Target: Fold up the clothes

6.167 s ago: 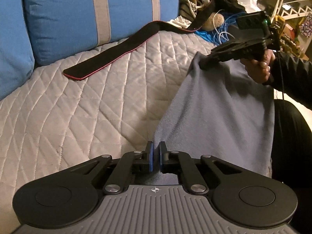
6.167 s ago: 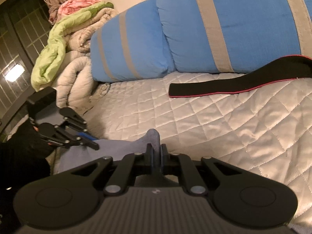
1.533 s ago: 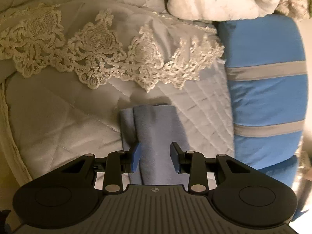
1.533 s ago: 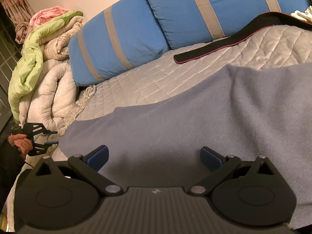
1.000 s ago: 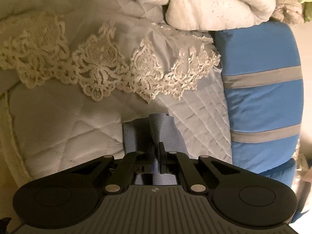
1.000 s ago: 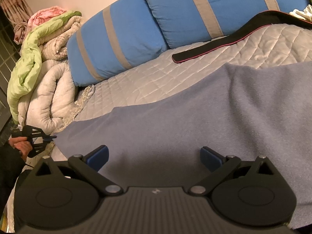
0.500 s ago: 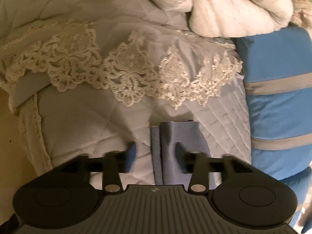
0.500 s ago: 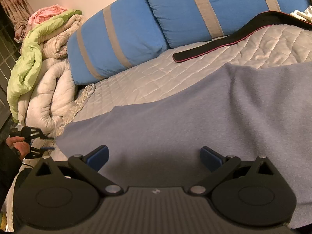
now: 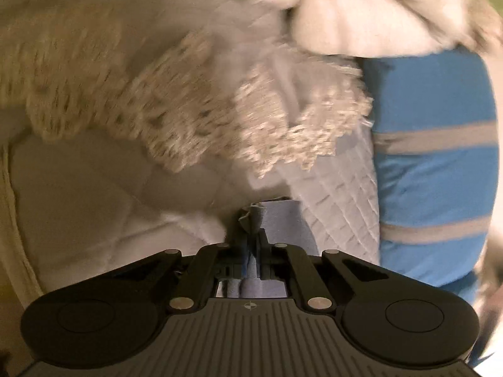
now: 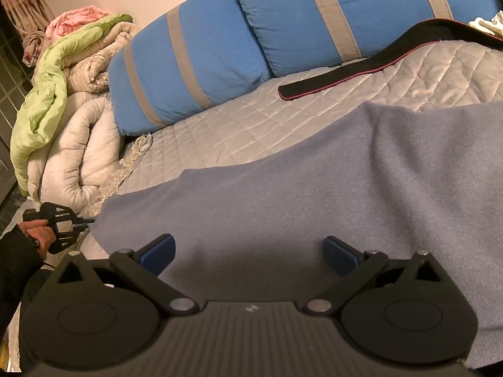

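Observation:
A grey-blue fleece cloth [image 10: 314, 188] lies spread flat across the quilted bed cover [image 10: 251, 119]. My right gripper [image 10: 248, 251] hovers open just above the cloth's near edge, with nothing pinched between its blue pads. At the cloth's far left corner a hand [image 10: 37, 235] holds my left gripper [image 10: 85, 223]. In the left wrist view, my left gripper [image 9: 251, 235] is shut on a bunched corner of the cloth [image 9: 283, 220], which pokes up between the pads. That view is blurred.
Two blue cushions with grey stripes [image 10: 195, 53] line the back of the bed. A black strap with a red edge [image 10: 361, 72] lies beyond the cloth. Rolled white quilts [image 10: 78, 144] and a green blanket [image 10: 44, 94] pile up at the left. A lace trim [image 9: 188, 125] lies ahead of the left gripper.
The left gripper stood open beside the cloth corner half a second ago and has now shut on it. The right gripper and the spread cloth have not moved.

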`<action>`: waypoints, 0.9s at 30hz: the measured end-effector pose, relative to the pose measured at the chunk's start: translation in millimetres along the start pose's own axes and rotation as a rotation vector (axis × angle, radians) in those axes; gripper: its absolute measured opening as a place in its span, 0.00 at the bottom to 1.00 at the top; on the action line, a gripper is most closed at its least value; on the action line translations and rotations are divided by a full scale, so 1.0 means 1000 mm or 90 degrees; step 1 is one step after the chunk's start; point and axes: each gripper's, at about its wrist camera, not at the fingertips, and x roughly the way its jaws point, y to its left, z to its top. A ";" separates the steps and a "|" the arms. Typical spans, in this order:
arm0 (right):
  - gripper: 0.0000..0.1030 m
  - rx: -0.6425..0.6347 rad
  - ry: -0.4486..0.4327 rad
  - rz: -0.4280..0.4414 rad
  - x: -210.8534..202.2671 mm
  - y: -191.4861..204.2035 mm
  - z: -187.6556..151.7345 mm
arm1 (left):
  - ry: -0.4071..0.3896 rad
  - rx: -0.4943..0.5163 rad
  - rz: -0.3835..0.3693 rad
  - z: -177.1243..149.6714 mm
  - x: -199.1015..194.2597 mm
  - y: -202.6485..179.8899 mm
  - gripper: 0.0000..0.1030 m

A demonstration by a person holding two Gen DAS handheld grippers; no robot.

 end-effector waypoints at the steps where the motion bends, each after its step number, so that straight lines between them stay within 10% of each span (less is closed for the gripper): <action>1: 1.00 0.001 -0.001 0.000 0.000 0.000 0.000 | -0.007 0.037 -0.007 -0.004 -0.006 -0.010 0.04; 14: 1.00 -0.009 -0.008 0.006 -0.002 0.002 0.000 | -0.013 0.607 -0.203 -0.173 -0.103 -0.196 0.04; 27: 1.00 -0.011 -0.015 0.017 -0.005 0.001 0.000 | 0.091 0.774 -0.279 -0.319 -0.082 -0.250 0.04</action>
